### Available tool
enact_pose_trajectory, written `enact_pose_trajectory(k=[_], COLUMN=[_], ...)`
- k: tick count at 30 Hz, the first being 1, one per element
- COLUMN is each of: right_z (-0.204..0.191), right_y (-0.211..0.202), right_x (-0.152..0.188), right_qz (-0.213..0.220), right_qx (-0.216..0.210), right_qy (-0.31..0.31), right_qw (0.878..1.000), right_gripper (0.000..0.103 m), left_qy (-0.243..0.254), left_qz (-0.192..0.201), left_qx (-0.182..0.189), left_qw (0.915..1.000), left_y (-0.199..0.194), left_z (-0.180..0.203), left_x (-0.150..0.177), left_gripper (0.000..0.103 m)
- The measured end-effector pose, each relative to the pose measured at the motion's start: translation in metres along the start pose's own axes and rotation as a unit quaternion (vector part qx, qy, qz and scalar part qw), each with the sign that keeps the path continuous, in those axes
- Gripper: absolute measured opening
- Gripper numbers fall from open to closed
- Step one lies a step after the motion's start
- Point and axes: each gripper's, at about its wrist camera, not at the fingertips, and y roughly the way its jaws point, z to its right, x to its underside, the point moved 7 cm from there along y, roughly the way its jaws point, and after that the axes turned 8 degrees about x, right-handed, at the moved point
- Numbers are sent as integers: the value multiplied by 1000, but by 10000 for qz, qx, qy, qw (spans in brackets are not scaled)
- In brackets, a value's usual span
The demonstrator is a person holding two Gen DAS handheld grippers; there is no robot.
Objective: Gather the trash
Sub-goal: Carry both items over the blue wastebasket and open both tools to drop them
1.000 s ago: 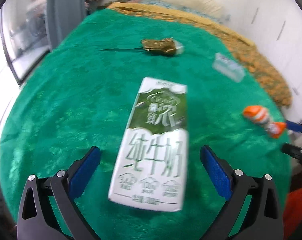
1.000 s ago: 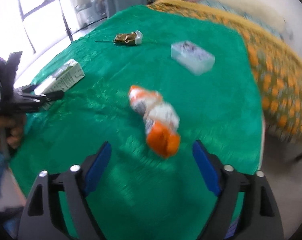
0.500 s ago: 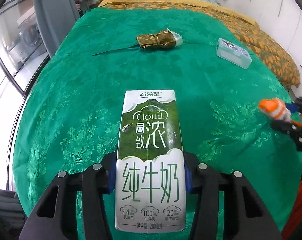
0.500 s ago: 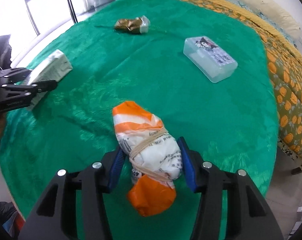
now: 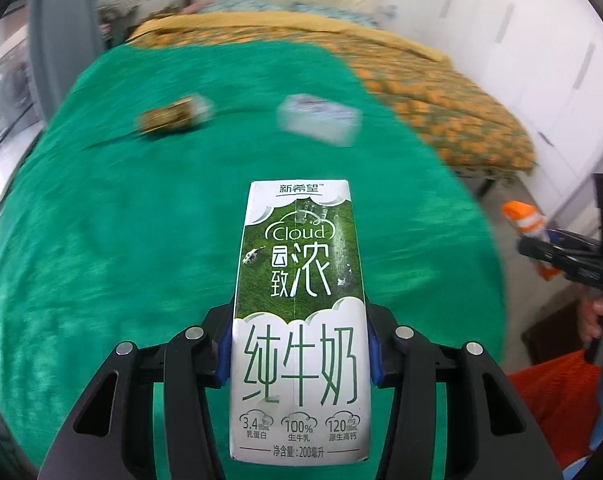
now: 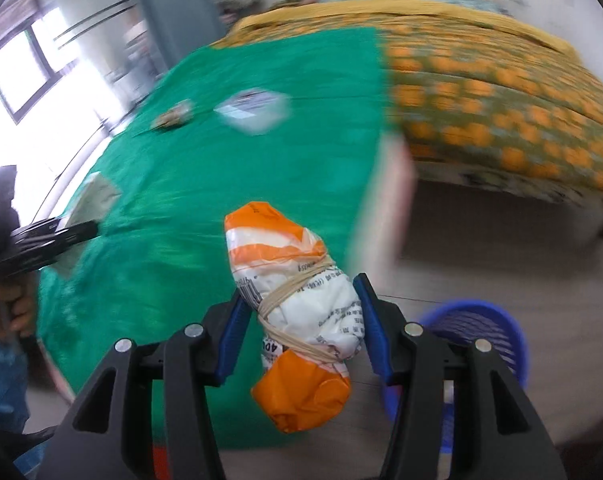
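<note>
Both grippers lifted w/ loads: left gripper [image 5: 299, 354] clamps green-white milk carton [image 5: 299, 320]; right gripper [image 6: 301, 324] clamps orange-white rubber-banded plastic bundle [image 6: 297, 312], blue slatted basket [image 6: 489, 332] at 4 o'clock

milk carton [image 5: 299, 320]: 1 | orange-white packet [image 6: 297, 320]: 1 | gold wrapper [image 5: 173, 114]: 1 | clear box [image 5: 321, 120]: 1 | blue basket [image 6: 481, 332]: 1

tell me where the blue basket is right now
In the right wrist view, the blue basket sits on the floor at lower right, past the green-covered table's edge, behind the right gripper.
</note>
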Motion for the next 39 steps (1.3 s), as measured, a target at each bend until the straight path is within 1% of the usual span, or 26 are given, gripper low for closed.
enact_pose_trajectory(k=[1,2,6,7,8,9,10,12,13,14,17,20,23,25,27,28,29,30,33,34,35,36,39], right_z=[20,46,108,119,131,144,154,172,181,189,208,225,237,242,246,248,249,251,252,253,255,256,256], right_y=[-4,-8,-7,-4,-2,1,2,6,6,8,7,11,15,17,17,19,19,16,12,10,7,4,-3], right_x=[3,8,30,35,41,49,55,63,67,70,80,89,94,94,94,93,92,92,90,89,88,87,83], right_qz=[24,53,88,75,57,20,-12,-69,-95,-115,-135,-187,-216,-205,-181,-171,-137,-81,-39,-1,30,67,163], right_qx=[124,290,771,834,881,937,991,1074,1053,1009,1014,985,929,865,807,765,725,734,755,797,842,912,1049], right_qy=[165,379,752,854,967,1103,1192,1332,1431,1567,1774,2011,2136,2214,2254,2274,2324,2374,2423,2439,2450,2459,2473], right_qw=[9998,9988,9941,9928,9914,9895,9879,9852,9841,9824,9788,9744,9723,9711,9708,9706,9698,9686,9673,9665,9659,9650,9631], right_gripper=[50,50,50,50,50,50,50,50,50,50,50,51,51,51,52,57,78,84,84,84,84,85,85], left_qy=[110,186,521,570,634,664,689,714,755,788,867,843,768,793,849,876,874,849,768,767,785,804,807], left_qz=[12,17,-58,-99,-174,-225,-342,-571,-705,-773,-1037,-1200,-1370,-1409,-1383,-1370,-1393,-1407,-1345,-1285,-1182,-1091,-829], left_qx=[148,239,753,877,1027,1098,1223,1412,1485,1500,1455,1370,1330,1275,1301,1265,1215,1171,1185,1213,1222,1215,1354], left_qw=[9998,9995,9958,9945,9925,9915,9895,9857,9835,9825,9801,9797,9786,9786,9781,9785,9789,9794,9808,9813,9823,9833,9840], left_y=[4,7,32,38,49,56,69,89,104,114,155,191,220,240,258,267,271,276,277,271,263,254,220], left_z=[24,40,123,140,165,178,199,229,248,258,289,305,311,316,322,324,322,322,321,321,321,321,322], left_x=[-4,-6,-14,-15,-16,-15,-13,-6,-1,3,16,24,32,36,36,37,38,38,32,30,26,22,12], left_gripper=[48,48,48,48,48,48,48,48,48,48,48,48,48,49,50,55,68,70,72,76,79,80,85])
